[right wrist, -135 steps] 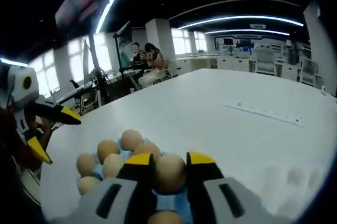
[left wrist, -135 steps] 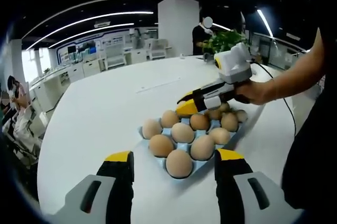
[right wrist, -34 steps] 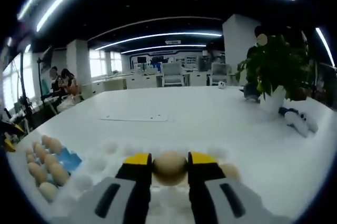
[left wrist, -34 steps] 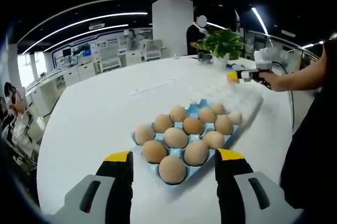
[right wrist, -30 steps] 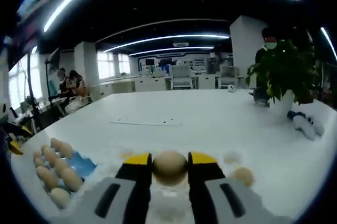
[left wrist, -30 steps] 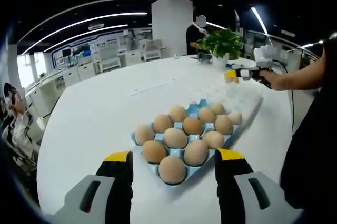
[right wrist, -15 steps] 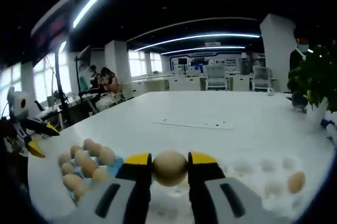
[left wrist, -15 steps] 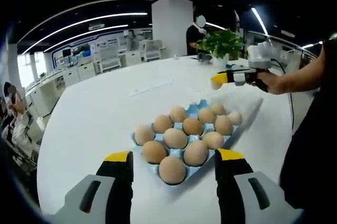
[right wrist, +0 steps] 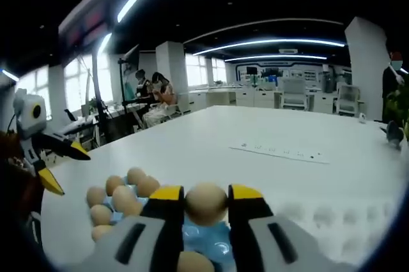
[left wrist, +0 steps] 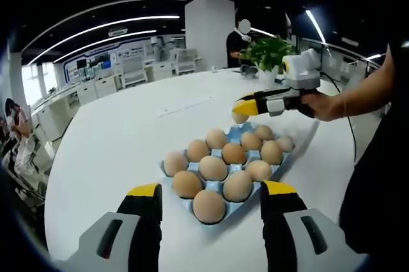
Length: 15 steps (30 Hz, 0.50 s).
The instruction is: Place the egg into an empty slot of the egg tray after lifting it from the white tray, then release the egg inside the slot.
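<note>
The left claw [left wrist: 211, 203] hangs open just before the blue egg tray [left wrist: 246, 133] on the white table [left wrist: 121, 138] — eleven eggs fill it. Over the tray's far edge, the right claw [left wrist: 241, 107] — held by a hand [left wrist: 323, 105] — grips an egg [left wrist: 239, 117].

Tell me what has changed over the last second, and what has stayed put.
The right gripper, still shut on the egg, has swung away from the white tray and now holds the egg over the far end of the blue egg tray. The egg has not been let go. The left gripper stays open and idle at the near end of the tray, and the eggs already in the tray have not moved.
</note>
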Available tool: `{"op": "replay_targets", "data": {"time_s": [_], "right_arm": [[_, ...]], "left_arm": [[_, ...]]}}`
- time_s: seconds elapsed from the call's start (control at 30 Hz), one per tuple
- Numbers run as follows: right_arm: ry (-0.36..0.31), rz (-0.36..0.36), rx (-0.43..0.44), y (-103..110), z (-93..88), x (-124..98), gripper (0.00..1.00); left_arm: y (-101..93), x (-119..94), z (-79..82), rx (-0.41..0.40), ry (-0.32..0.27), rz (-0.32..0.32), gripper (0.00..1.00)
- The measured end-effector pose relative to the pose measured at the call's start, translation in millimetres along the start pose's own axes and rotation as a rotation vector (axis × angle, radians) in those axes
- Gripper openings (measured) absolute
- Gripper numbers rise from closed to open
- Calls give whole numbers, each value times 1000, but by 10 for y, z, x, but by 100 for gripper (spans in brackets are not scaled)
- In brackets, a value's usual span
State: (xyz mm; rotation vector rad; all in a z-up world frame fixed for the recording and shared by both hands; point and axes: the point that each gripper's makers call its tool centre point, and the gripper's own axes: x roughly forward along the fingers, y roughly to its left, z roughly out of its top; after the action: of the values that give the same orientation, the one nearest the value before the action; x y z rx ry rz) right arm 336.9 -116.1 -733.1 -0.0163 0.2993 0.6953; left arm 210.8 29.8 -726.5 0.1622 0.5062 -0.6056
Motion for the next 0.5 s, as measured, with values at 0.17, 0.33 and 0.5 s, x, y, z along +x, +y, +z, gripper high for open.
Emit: {"op": "replay_targets", "data": {"time_s": [0.17, 0.33, 0.5], "right_arm": [[24, 16, -2, 62, -77, 52, 26], [39, 22, -6, 76, -132, 90, 26], [53, 30, -2, 95, -174, 125, 26]], "left_arm": [[21, -16, -23, -6, 2, 6, 62], [16, -16, -29, -6, 4, 5, 62], [24, -20, -34, -8, 5, 9, 62]]}}
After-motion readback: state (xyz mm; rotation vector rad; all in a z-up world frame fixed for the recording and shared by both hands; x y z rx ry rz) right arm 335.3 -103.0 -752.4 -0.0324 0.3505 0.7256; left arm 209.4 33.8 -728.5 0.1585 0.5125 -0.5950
